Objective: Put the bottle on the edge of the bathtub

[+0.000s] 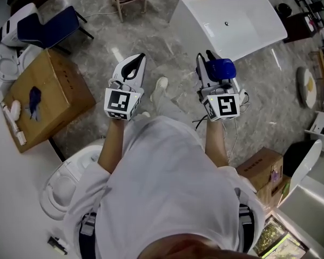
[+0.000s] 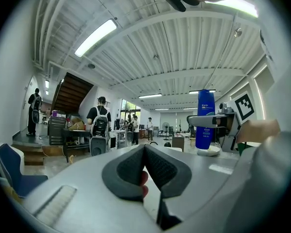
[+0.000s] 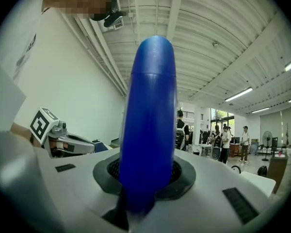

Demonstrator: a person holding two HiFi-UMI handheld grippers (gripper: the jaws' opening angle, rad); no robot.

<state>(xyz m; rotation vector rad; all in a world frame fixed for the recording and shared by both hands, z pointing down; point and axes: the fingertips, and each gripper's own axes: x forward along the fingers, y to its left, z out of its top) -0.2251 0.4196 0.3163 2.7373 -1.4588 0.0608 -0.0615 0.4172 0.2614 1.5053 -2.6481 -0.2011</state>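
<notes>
The blue bottle (image 3: 148,125) is clamped between the jaws of the right gripper (image 1: 211,70), held in the air just short of the white bathtub (image 1: 243,34). The left gripper (image 1: 131,67), further from the bathtub, has its jaws pressed together on nothing.

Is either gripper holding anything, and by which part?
The right gripper holds the blue bottle, jaws clamped around the middle of its body. The left gripper has its jaws shut on nothing.

Left gripper (image 2: 145,152): jaws together, pads touching | blue bottle (image 2: 205,101): upright, clamped in right gripper (image 2: 205,121) | background: people (image 2: 100,125) standing
</notes>
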